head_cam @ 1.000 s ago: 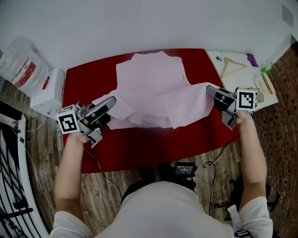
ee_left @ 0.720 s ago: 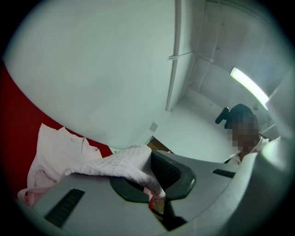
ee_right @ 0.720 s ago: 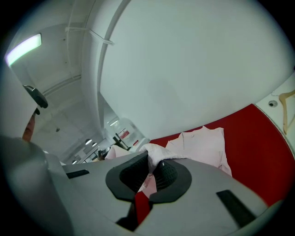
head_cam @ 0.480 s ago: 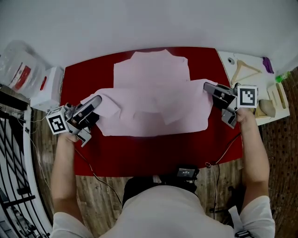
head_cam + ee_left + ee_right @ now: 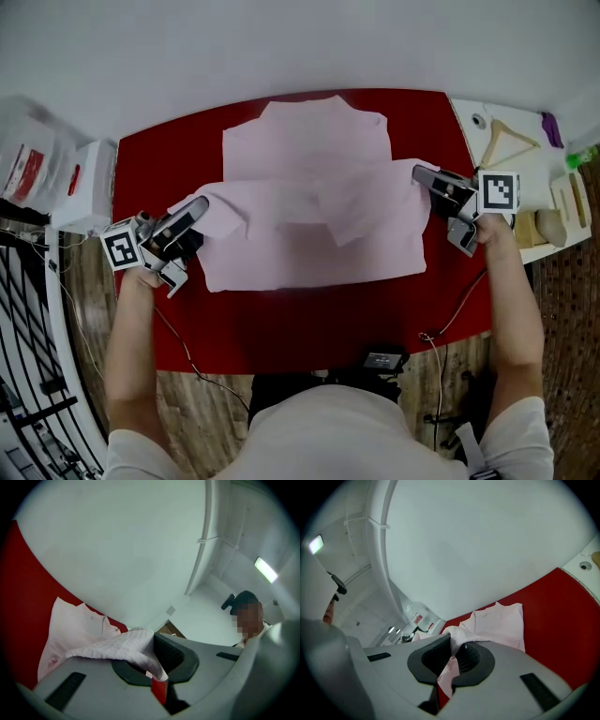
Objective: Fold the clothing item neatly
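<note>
Railings of black metal [image 5: 23, 375] line the far left of the head view, above a wooden floor [image 5: 216, 403]. Beyond them sit a clear plastic bag [image 5: 23, 155] and a white box [image 5: 86, 187], just beside the left edge of a red table [image 5: 309, 314].

The person's left hand [image 5: 141, 274] holds the left gripper [image 5: 199, 206], with its marker cube [image 5: 120, 250] facing up. In the left gripper view, its jaws are clamped on a corner of textured pink cloth, which bunches over the pads [image 5: 171, 656].

That cloth belongs to the pink shirt [image 5: 305, 159]. The shirt lies in the middle of the red table, with its collar toward the far edge by the white wall [image 5: 281, 47]. Its nearer part is doubled over the body as a wide band stretched between the two grippers, and the band's near edge rests on the table. A loose flap lies creased at the centre.

At the band's right end, the right gripper [image 5: 419, 174] pinches the other corner. The right gripper view shows cloth squeezed between its closed jaws and hanging below them. The right hand [image 5: 492, 234] holds this gripper from the near side.

Right of the table, a white board [image 5: 525, 122] carries a wooden triangular frame [image 5: 502, 141] and a purple object [image 5: 553, 129]. A black device [image 5: 382, 360] with cables sits at the table's near edge.
</note>
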Demonstrator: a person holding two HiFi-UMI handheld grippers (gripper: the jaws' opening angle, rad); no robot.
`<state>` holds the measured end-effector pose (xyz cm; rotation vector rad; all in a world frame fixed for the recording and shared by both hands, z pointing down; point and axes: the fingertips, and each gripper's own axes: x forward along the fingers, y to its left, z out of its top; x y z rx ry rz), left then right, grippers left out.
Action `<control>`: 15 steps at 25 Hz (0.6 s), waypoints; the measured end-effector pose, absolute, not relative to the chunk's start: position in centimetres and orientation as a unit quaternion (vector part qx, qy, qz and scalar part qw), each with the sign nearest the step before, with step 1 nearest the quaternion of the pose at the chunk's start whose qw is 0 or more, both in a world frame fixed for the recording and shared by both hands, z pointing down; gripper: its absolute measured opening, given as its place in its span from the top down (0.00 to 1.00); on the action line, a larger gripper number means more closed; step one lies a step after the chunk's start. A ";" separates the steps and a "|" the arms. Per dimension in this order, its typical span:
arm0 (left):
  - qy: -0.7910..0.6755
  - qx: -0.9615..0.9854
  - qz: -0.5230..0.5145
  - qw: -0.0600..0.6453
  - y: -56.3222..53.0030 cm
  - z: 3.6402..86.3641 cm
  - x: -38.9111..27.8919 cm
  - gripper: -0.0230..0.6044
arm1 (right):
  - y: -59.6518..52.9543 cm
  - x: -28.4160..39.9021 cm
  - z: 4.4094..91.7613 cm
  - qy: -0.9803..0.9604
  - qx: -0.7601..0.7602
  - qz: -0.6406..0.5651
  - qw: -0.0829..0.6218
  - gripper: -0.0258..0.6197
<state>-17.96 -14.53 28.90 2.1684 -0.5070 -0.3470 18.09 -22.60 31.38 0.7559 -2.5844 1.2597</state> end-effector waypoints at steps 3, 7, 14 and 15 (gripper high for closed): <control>-0.202 0.860 -0.145 0.446 -16.4 30.6 -18.7 0.94 | -24.2 18.1 33.1 -0.856 0.272 0.430 0.090 0.93; -0.205 0.847 -0.149 0.466 -18.9 32.8 -19.3 0.94 | -25.9 17.3 35.0 -0.845 0.280 0.445 0.097 0.93; -0.214 0.822 -0.163 0.503 -23.1 36.3 -19.3 0.94 | -28.7 17.0 39.2 -0.799 0.319 0.498 0.111 0.93; -0.214 0.819 -0.163 0.507 -23.7 36.8 -19.3 0.94 | -29.3 16.9 39.8 -0.796 0.322 0.501 0.113 0.93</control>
